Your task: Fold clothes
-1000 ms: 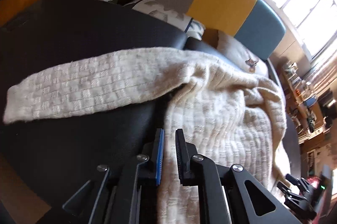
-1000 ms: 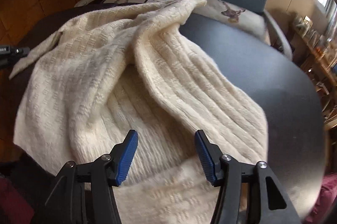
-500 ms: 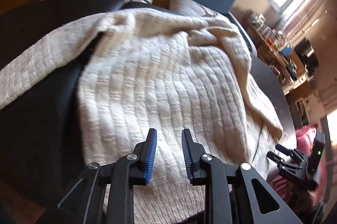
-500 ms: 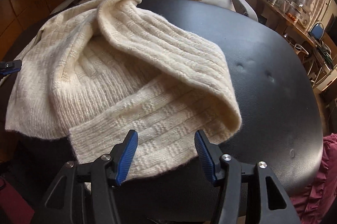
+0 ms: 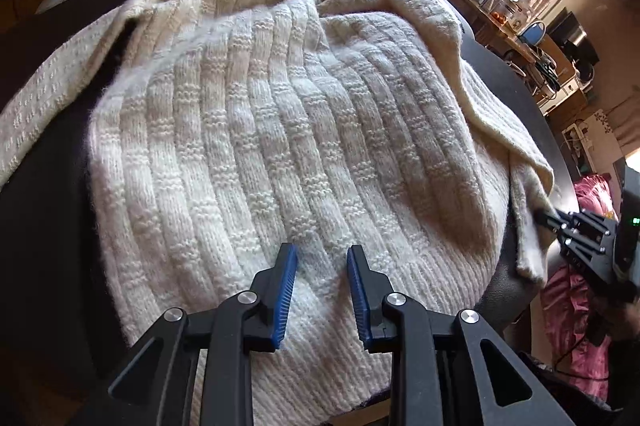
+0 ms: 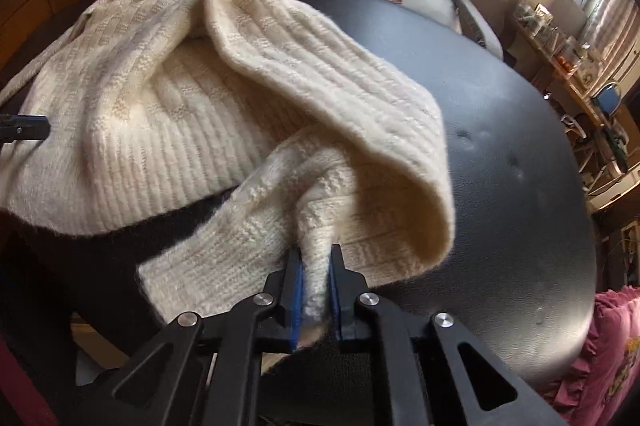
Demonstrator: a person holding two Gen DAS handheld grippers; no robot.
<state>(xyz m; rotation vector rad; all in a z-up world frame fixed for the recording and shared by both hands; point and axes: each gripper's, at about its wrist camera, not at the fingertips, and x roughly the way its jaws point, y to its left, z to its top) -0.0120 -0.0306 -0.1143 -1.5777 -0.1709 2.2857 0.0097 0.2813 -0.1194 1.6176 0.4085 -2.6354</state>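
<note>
- The cream knit sweater (image 5: 304,129) lies rumpled on the black surface (image 6: 520,153).
- Right hand-held gripper (image 6: 315,266) is clamped on its ribbed hem.
- Left hand-held gripper (image 5: 321,258) hovers over the sweater's body, fingers apart, holding nothing.

Support surface: a round black table (image 6: 520,153) with a padded, leather-like top showing several small dimples at centre right of the right wrist view. One item lies directly on it: a cream knit sweater (image 5: 280,129), rumpled and partly doubled over, covering the left half and overhanging the near edge at lower left.
</note>
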